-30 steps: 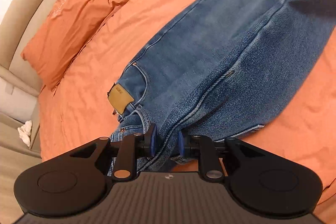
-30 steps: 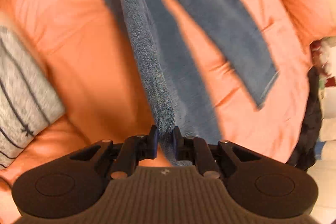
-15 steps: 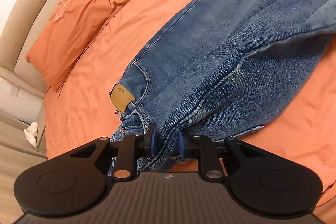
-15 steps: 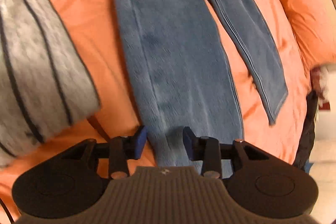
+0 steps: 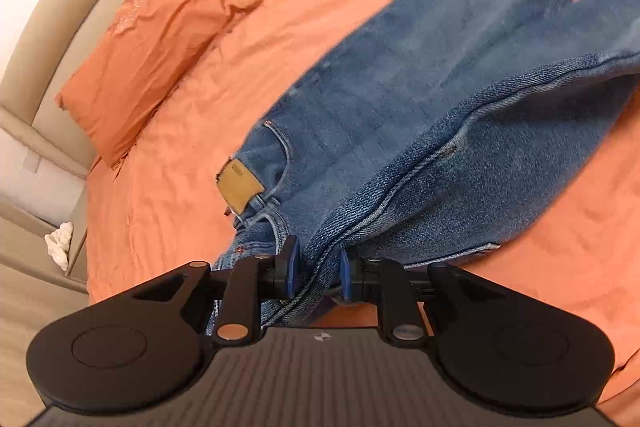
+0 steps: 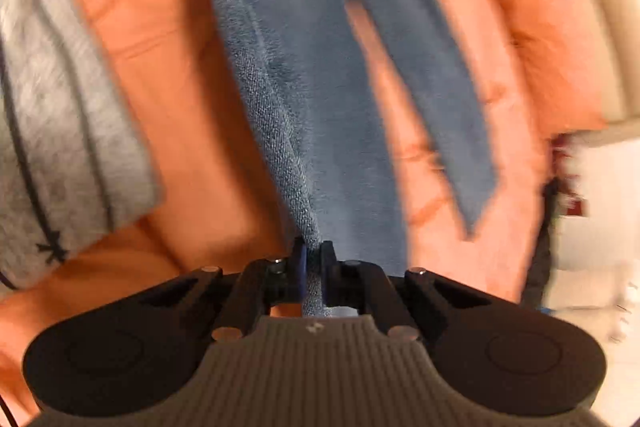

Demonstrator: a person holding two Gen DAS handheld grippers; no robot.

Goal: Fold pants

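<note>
Across the orange bed [image 5: 168,187] lie the jeans [image 5: 420,99] — heavy, soft denim, likely best held at thick seams — with the left gripper [image 5: 314,269] clamped on the near waistband and the right gripper [image 6: 313,265] pinching 1 leg's edge.

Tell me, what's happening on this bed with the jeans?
A person is folding jeans on an orange bed with two handheld grippers. The left gripper is clamped on a bunch of denim near the waistband, beside the tan patch. The right gripper pinches an edge of one leg. One leg lies partly across the other, so the fold is only begun. The right view is blurred.
</note>
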